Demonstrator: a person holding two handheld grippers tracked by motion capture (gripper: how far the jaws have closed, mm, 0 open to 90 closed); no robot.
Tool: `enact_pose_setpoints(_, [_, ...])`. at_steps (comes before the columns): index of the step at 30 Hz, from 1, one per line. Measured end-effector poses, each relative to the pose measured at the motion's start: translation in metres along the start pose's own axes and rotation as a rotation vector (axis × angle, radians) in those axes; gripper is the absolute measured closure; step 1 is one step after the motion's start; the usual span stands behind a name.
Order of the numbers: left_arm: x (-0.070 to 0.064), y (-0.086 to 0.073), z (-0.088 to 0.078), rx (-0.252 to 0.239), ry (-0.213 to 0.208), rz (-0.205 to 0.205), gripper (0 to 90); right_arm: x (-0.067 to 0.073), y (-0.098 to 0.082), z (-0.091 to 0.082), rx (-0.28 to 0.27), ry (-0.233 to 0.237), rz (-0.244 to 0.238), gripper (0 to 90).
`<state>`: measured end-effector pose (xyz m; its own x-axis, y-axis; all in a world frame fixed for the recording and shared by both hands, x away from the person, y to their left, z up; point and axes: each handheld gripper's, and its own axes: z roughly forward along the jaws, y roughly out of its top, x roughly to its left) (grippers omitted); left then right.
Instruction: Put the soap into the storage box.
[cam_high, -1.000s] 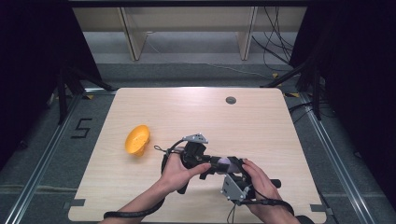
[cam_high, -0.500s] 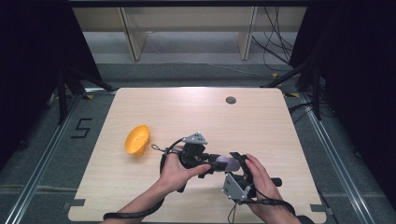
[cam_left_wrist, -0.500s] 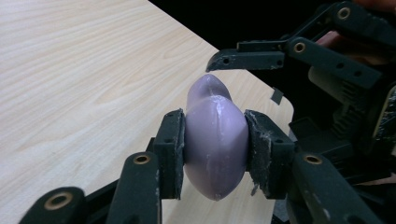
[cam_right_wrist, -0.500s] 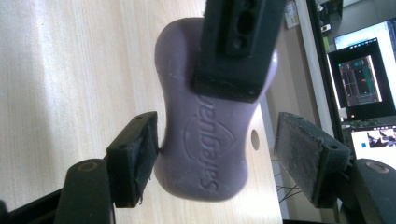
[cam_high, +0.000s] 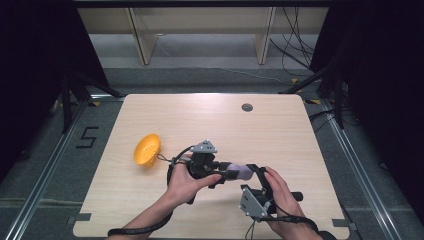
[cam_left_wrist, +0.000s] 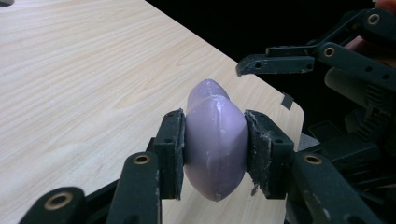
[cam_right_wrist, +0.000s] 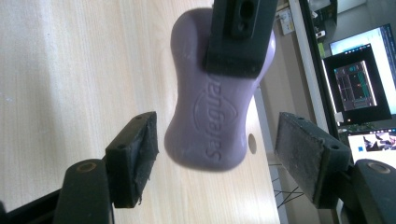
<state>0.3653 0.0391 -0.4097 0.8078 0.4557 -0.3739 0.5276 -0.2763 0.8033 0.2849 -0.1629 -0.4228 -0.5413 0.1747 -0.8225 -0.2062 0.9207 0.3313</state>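
Embossed brand lettering on the purple soap bar (cam_right_wrist: 212, 116) — seen upside down in the right gripper view under an arched emblem; the letters appear to read "Safeguard", though not every letter is sharp. A black numeral "5" (cam_high: 86, 137) — marked on the grey floor left of the counter (cam_high: 280, 130) in the high view.

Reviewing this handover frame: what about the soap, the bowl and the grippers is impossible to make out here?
- Soap: the embossed brand, right gripper view; the left gripper jaw covers its start and it is soft.
- Soap's far end, left gripper view: hidden behind its own bulge.
- Bowl contents, high view: too small.
- Right gripper pads, high view: hidden by hands.
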Motion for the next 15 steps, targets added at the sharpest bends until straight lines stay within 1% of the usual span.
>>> enact_pose_setpoints(1, [0.000,0.000,0.000,0.000,0.000,0.000,58.9,0.000,0.000,0.000,0.000,0.000,0.000,31.0])
enact_pose_setpoints(2, [0.000,0.000,-0.001,0.000,0.006,0.003,58.9,0.001,-0.001,-0.001,0.005,0.004,0.024,31.0])
enact_pose_setpoints(4, [0.001,-0.001,-0.004,-0.007,0.025,0.005,58.9,0.001,-0.003,-0.003,0.006,-0.007,0.027,31.1])
enact_pose_setpoints(5, [0.002,-0.001,-0.005,-0.006,0.020,0.009,58.9,0.001,-0.004,-0.003,0.002,-0.004,0.030,31.1])
enact_pose_setpoints(6, [0.002,-0.002,-0.006,-0.007,0.032,0.007,58.9,0.004,-0.004,-0.005,0.012,0.004,0.082,31.2])
enact_pose_setpoints(7, [0.002,-0.002,-0.006,-0.007,0.032,0.007,58.9,0.004,-0.004,-0.005,0.012,0.004,0.082,31.2])
enact_pose_setpoints(8, [0.004,-0.002,-0.008,-0.008,0.022,0.011,58.9,0.002,-0.006,-0.005,0.010,0.001,0.067,31.5])
enact_pose_setpoints(9, [0.004,-0.002,-0.009,-0.007,0.020,0.018,58.9,0.002,-0.006,-0.005,0.010,0.001,0.067,31.5])
enact_pose_setpoints(10, [0.005,-0.003,-0.011,-0.016,0.033,0.017,58.9,0.000,-0.008,-0.005,0.012,-0.008,0.045,31.6])
enact_pose_setpoints(11, [0.005,-0.003,-0.011,-0.016,0.033,0.017,58.9,0.000,-0.008,-0.005,0.012,-0.008,0.045,31.6])
enact_pose_setpoints(12, [0.006,-0.003,-0.014,-0.017,0.036,0.017,58.9,0.003,-0.010,-0.006,0.026,0.010,0.110,31.9])
enact_pose_setpoints(13, [0.006,-0.003,-0.014,-0.017,0.036,0.017,58.9,0.001,-0.011,-0.005,0.014,0.009,0.077,32.0])
enact_pose_setpoints(14, [0.006,-0.003,-0.016,-0.020,0.041,0.019,58.9,0.003,-0.012,-0.005,0.026,0.004,0.105,32.0])
enact_pose_setpoints(15, [0.007,-0.004,-0.017,-0.022,0.045,0.018,58.9,0.003,-0.012,-0.005,0.026,0.004,0.105,32.0])
